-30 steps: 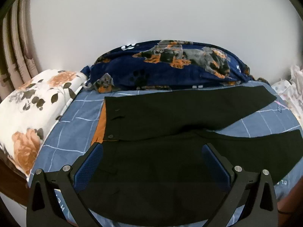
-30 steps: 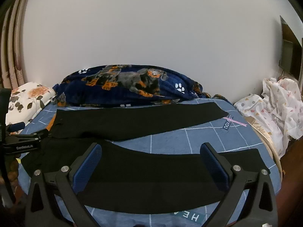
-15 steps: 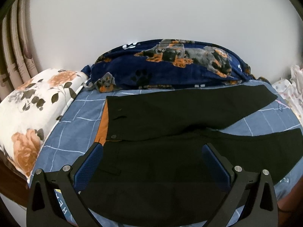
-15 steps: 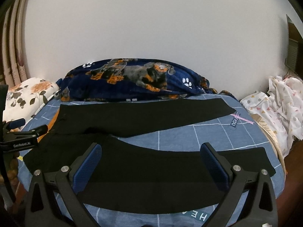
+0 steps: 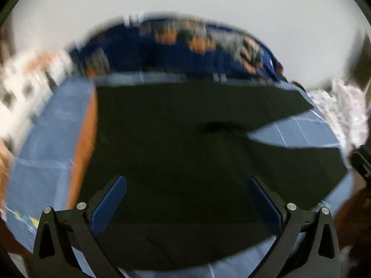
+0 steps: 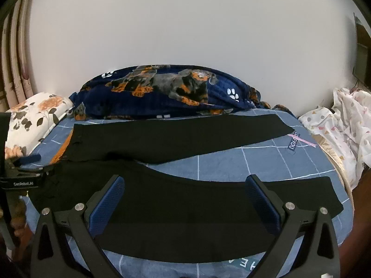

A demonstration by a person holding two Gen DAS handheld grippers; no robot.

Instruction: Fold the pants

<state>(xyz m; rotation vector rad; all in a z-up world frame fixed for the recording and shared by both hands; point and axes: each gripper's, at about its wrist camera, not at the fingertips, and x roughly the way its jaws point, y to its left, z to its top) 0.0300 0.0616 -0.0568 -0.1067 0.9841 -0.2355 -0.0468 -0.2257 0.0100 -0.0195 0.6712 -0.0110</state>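
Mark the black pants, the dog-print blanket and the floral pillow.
black pants (image 6: 185,206): right wrist view, on the near leg.
dog-print blanket (image 6: 167,97): right wrist view, on its front face.
floral pillow (image 6: 34,115): right wrist view, on its top.

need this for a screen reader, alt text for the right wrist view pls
Black pants lie spread flat on a blue grid-patterned bedsheet, legs apart, between the open blue-padded right gripper fingers. A navy dog-print blanket is heaped behind against a white wall.

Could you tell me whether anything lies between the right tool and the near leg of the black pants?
Nothing visible does: the open right tool hangs right over the near leg of the pants, with no other item between.
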